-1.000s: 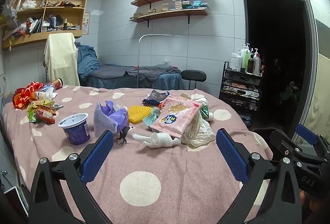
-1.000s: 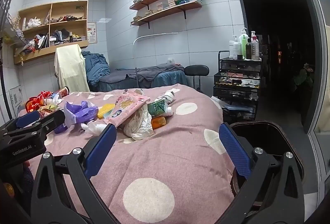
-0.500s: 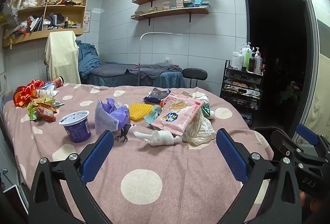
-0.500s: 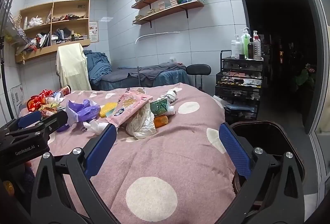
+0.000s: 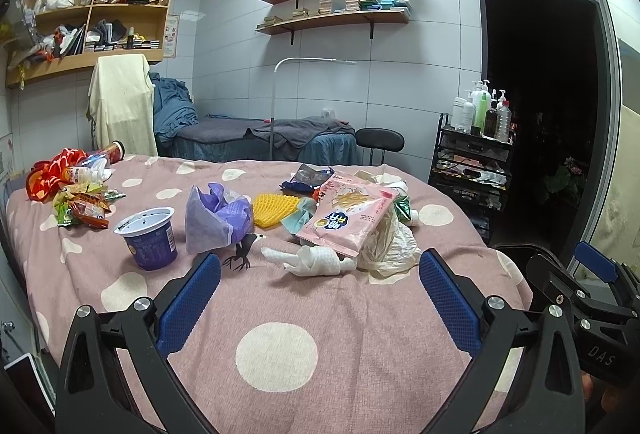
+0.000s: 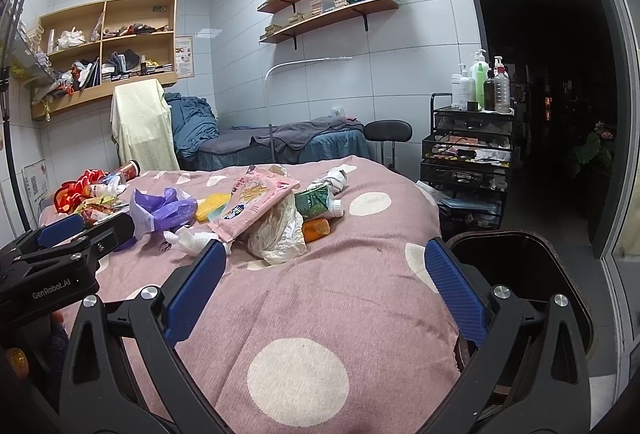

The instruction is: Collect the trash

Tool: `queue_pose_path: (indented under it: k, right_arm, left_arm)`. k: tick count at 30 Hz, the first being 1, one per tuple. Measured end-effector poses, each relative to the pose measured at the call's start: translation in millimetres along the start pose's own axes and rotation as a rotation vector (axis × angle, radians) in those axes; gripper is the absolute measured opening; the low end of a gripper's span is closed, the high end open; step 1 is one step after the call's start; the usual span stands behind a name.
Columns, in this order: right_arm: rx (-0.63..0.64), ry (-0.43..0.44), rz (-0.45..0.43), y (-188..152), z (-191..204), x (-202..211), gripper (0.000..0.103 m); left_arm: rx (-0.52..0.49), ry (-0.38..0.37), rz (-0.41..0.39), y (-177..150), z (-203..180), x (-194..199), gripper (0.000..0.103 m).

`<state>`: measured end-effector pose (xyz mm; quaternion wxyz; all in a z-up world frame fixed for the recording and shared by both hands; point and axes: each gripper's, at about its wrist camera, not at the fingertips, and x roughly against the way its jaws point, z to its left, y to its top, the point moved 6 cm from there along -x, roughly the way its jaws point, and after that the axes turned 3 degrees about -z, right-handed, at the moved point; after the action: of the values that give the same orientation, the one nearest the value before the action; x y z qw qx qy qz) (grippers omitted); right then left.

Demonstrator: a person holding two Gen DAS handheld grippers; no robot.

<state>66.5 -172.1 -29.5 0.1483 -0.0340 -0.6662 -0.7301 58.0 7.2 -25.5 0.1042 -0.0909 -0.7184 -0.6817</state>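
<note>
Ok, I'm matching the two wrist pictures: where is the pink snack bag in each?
Left wrist: pink snack bag right of centre, over the white plastic bag.
Right wrist: pink snack bag left of centre, above the same plastic bag.
Shared landmark: yellow foam net just left of it.

"DAS" was printed on the right claw (image 5: 592,266) body; "GenRobot.AI" appeared on the left claw (image 6: 60,230) body. Other labels were illegible.

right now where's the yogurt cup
In the left wrist view the yogurt cup stands upright on the left of the bedspread, between the snack wrappers and the purple bag.
</note>
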Motion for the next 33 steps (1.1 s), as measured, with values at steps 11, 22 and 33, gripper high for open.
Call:
queue_pose_path:
  k: [11, 22, 33]
  right_arm:
    - [0.001, 0.002, 0.003, 0.0, 0.4, 1.4, 0.098]
    - [0.002, 0.003, 0.005, -1.0, 1.3, 0.6, 0.098]
    - [0.003, 0.004, 0.007, -2.1, 2.6, -0.4, 0.098]
  left_arm:
    - [0.0, 0.002, 0.005, -2.7, 1.4, -0.9, 0.098]
    - [0.0, 0.002, 0.006, -4.6, 3.0, -1.1, 0.098]
    - [-0.001, 0.002, 0.009, -3.7, 1.9, -1.6, 0.098]
